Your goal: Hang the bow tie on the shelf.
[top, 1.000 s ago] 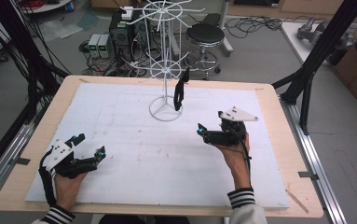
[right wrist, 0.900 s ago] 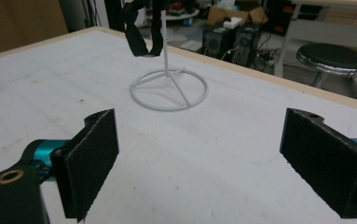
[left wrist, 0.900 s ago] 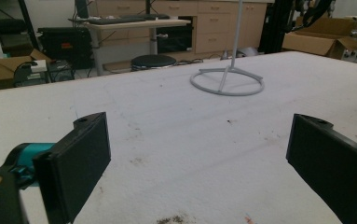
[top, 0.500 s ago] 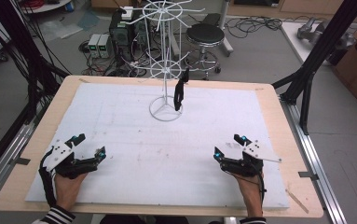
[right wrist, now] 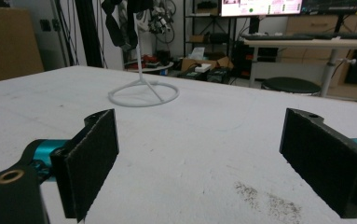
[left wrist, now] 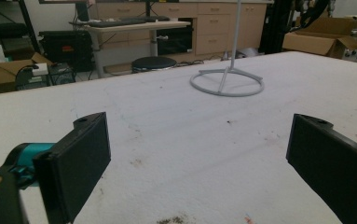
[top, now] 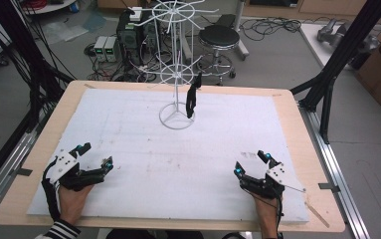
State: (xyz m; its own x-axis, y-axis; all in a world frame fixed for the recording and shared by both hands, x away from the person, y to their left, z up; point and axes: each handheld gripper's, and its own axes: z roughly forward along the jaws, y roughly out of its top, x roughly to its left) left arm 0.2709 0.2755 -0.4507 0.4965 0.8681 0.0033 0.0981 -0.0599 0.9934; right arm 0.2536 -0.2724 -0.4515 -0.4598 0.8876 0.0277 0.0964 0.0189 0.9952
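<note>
The right tool now rests at the near right edge of the surface, well apart from the white wire stand; a second ago it sat much farther forward, close to the stand's right side, and half a second ago it was already most of the way back. Its jaws stand wide with nothing between them, as the right gripper view confirms. The left tool sits at the near left corner, equally far from the stand, jaws also wide and empty, and it has not shifted across the three moments. Beyond both tools, the stand rises from its ring base near the far middle of the surface, and a black strap hangs from a hook on its lower tier, just right of the pole. Judging from this retreat, the hanging looks finished: the strap is on the stand and both hands have pulled back to rest.
</note>
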